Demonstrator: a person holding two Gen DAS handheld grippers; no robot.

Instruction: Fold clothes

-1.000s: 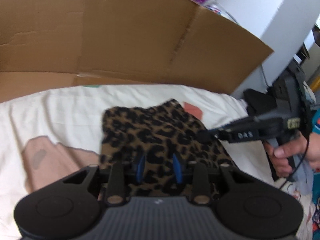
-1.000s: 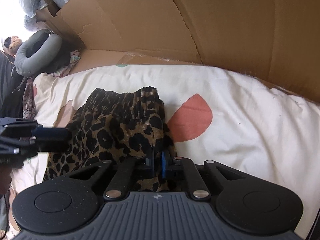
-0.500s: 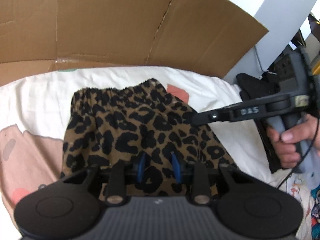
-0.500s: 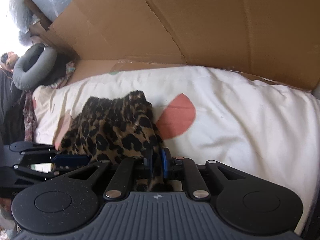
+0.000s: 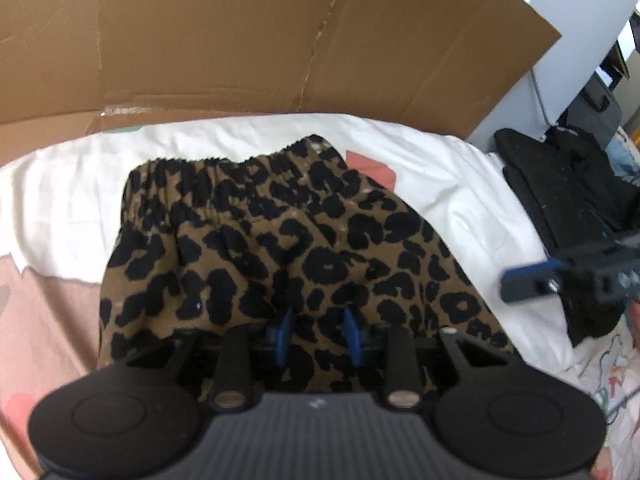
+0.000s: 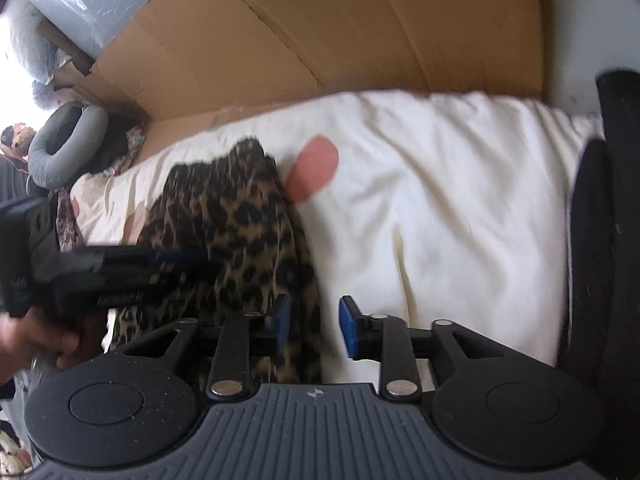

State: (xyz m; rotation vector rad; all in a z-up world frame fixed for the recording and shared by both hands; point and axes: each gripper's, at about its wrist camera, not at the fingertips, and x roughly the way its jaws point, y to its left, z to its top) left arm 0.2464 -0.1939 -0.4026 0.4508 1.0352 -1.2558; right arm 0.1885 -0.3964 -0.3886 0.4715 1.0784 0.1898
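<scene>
The leopard-print skirt is lying folded on the white bedsheet. The left gripper is holding its near edge narrowly. The right gripper has just been opening, with nothing between its jaws. Only the right wrist view is showing a grey neck pillow.

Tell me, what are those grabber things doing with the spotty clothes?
A person is folding a leopard-print garment on a white bedsheet. The right tongs have just been opening, with only the cloth's edge by one pad, nothing pinched. The left tongs reach over the garment; whether they pinch it is unclear.
</scene>
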